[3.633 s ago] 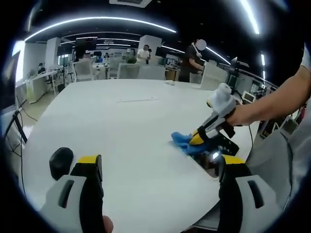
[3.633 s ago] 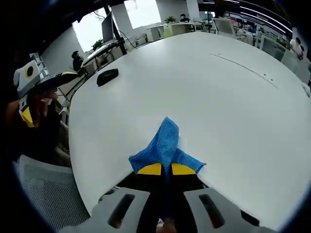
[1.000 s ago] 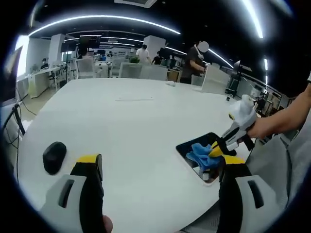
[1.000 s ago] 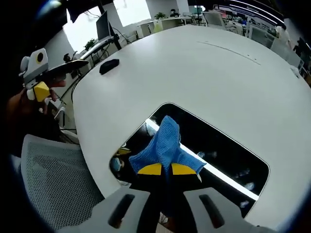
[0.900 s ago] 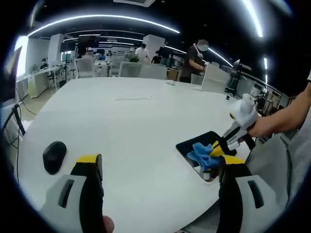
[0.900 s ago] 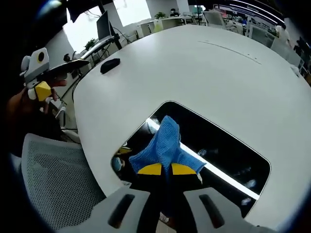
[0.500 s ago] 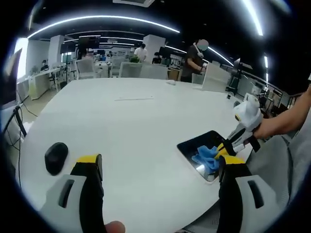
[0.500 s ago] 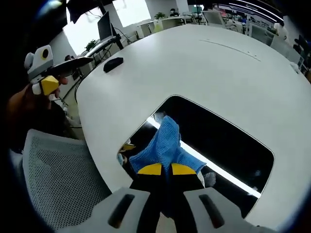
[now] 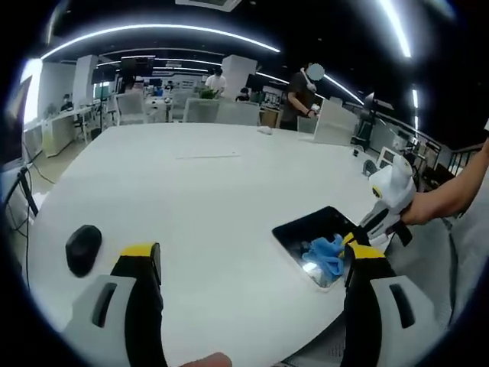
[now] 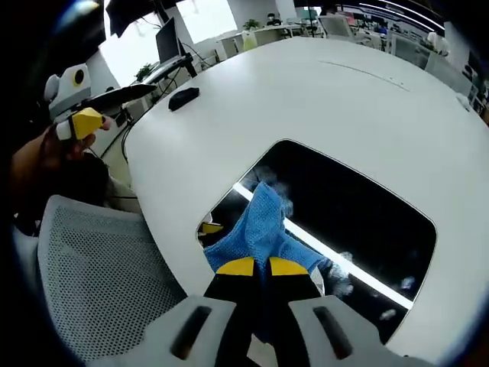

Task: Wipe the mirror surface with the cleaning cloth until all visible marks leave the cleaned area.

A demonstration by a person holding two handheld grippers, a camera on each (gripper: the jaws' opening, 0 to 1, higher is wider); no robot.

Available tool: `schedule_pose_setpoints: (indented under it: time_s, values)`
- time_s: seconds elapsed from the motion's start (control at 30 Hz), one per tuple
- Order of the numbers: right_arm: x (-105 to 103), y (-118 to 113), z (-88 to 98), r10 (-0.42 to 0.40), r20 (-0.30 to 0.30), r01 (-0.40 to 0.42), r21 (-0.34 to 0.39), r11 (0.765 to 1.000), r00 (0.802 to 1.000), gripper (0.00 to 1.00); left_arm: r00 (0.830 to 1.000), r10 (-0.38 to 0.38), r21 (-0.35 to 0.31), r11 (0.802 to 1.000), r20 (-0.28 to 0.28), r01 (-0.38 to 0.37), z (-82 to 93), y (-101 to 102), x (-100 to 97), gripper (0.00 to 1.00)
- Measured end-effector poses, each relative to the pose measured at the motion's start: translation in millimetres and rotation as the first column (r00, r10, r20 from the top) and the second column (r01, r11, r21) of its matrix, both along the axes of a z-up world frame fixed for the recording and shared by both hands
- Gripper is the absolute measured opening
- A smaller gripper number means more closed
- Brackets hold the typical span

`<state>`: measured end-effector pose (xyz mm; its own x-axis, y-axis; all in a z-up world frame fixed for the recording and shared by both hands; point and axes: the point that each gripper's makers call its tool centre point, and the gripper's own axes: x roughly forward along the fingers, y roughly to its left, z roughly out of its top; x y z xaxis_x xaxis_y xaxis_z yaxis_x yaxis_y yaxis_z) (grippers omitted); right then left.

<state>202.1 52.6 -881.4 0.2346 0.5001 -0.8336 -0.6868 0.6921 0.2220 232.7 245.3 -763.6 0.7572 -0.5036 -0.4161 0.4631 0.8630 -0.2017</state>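
A dark rectangular mirror lies flat near the edge of the white table. My right gripper is shut on a blue cleaning cloth, which rests on the mirror's near end. Whitish smudges show on the glass beside a reflected light strip. In the left gripper view the right gripper comes in from the right, held by a hand. My left gripper hangs open above the table with nothing between its fingers, well left of the mirror; the right gripper view shows the left gripper at the far left.
A black computer mouse sits on the white table. A grey mesh chair stands at the table's edge below the mirror. Desks, chairs and people fill the office behind.
My right gripper has drawn the cloth back along the mirror toward its near end over the last second. 3.6 s ago the cloth lay at the mirror's far end. The left gripper stays open.
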Motion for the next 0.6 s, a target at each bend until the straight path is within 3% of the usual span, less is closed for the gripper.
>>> schedule_pose_setpoints:
  time_s: [0.3, 0.6]
  values:
    - [-7, 1, 1.2, 0.001, -0.017, -0.001, 0.003, 1.000, 1.000, 0.00, 0.999, -0.027, 0.044, 0.999, -0.019, 0.027, -6.4, 3, -6.5, 0.99]
    - [-11, 2, 1.8, 0.001, -0.039, 0.000, 0.011, 1.000, 0.999, 0.00, 1.000, -0.016, 0.004, 1.000, -0.012, 0.016, -0.7, 4, -4.0, 0.99]
